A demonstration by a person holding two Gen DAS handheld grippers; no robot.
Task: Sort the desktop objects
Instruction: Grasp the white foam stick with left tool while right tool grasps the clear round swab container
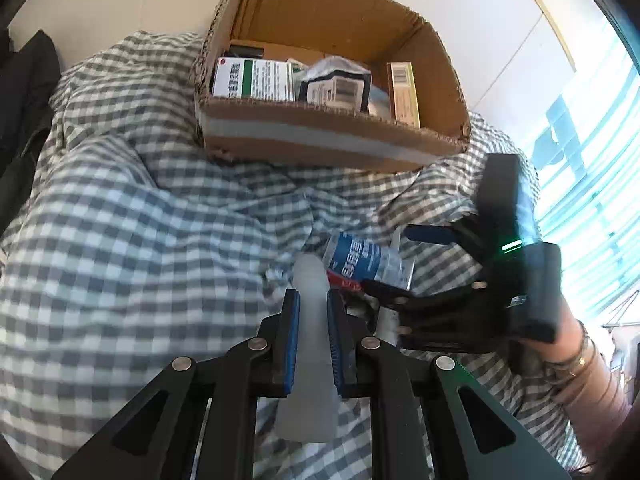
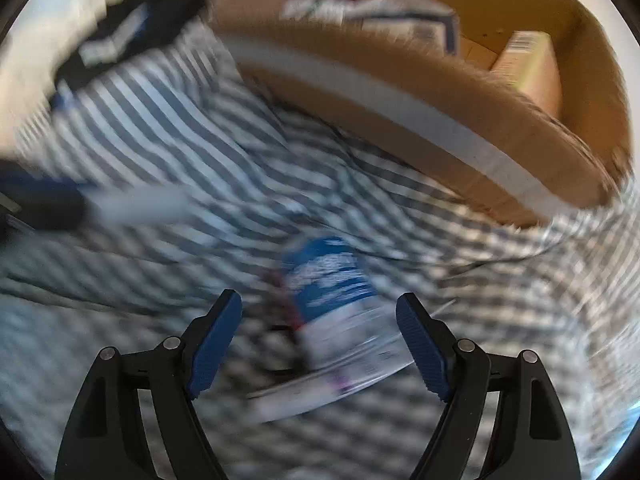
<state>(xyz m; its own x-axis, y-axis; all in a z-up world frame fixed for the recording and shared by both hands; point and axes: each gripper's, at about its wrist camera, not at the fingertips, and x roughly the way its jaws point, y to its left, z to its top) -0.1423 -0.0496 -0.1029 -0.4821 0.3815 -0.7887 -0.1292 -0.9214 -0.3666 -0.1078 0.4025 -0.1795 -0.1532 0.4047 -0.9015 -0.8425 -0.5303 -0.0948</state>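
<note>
My left gripper (image 1: 313, 308) is shut on a pale grey flat tube-like object (image 1: 310, 344), held above the checked cloth. It also shows in the right wrist view (image 2: 136, 208), blurred. A blue-and-white packet (image 1: 362, 260) lies on the cloth just right of the left gripper. My right gripper (image 2: 320, 312) is open, its blue pads either side of the packet (image 2: 332, 292), which lies on the cloth between them. The right gripper also shows in the left wrist view (image 1: 404, 256). A cardboard box (image 1: 320, 136) at the back holds several cartons and packets.
A grey-and-white checked cloth (image 1: 140, 220) covers the surface in rumpled folds. Dark clothing (image 1: 24, 92) lies at the far left. A bright window (image 1: 592, 160) is at the right. The right wrist view is motion-blurred.
</note>
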